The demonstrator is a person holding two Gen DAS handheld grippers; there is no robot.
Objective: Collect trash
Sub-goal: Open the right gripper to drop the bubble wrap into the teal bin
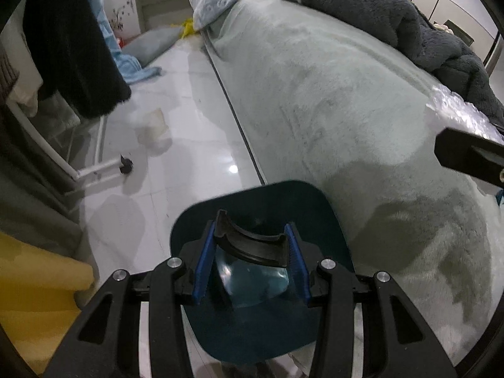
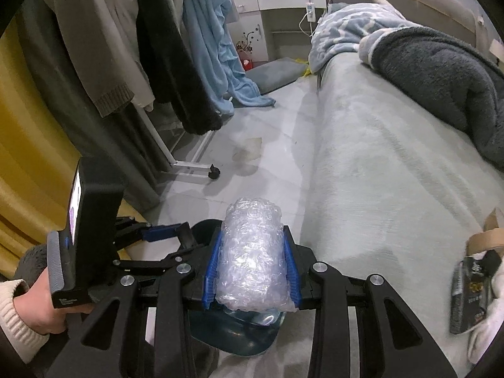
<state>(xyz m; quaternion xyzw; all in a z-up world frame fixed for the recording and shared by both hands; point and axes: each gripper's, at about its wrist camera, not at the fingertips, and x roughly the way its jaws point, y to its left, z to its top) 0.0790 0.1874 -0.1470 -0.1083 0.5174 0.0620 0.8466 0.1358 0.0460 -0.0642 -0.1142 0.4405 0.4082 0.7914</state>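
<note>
My left gripper is shut on the black curved handle of a dark blue dustpan, held low over the edge of the bed. The dustpan also shows in the right wrist view, under my right gripper. My right gripper is shut on a roll of clear bubble wrap and holds it above the dustpan. The bubble wrap also shows at the right edge of the left wrist view, beside the right gripper's body. A crumpled translucent plastic scrap lies on the tile floor, also in the right wrist view.
A bed with a pale green cover fills the right, with a dark grey blanket on it. A clothes rack with hanging garments and a wheeled foot stands left. A yellow curtain hangs far left. A paper bag lies on the bed's near right.
</note>
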